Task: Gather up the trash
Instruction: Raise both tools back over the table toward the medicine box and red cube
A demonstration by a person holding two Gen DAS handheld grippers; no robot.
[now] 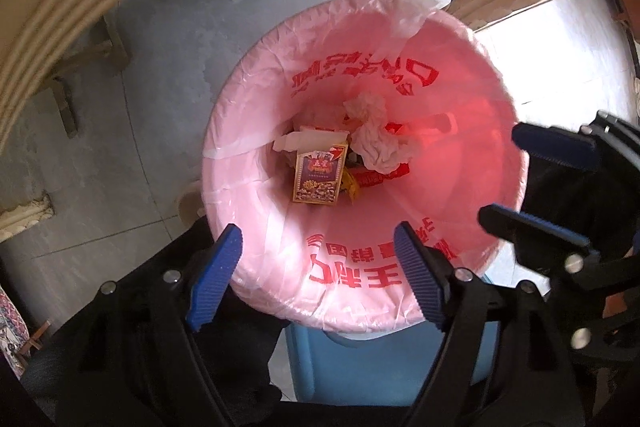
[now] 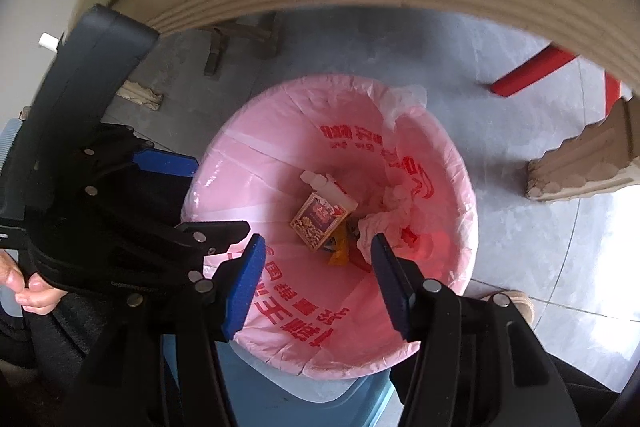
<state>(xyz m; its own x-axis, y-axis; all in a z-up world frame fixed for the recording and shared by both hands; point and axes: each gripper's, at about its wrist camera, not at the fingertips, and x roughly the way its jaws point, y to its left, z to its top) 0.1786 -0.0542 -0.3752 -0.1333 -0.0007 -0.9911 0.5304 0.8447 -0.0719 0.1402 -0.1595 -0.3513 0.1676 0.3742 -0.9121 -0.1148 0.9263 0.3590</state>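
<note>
Both grippers hang over the pink-lined bin (image 1: 248, 163), left gripper (image 1: 320, 267) and right gripper (image 2: 320, 283) spread and empty. The card box (image 1: 318, 177) and crumpled tissue (image 1: 376, 143) lie at the bottom. The loose liner flap (image 1: 412, 13) at the far rim could snag a finger and drag the bag off.

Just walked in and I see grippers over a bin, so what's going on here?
A person holds both grippers above a trash bin lined with a pink bag. The left gripper and right gripper are open and empty. Down in the bag lie a card box, crumpled tissue and some wrappers.
</note>
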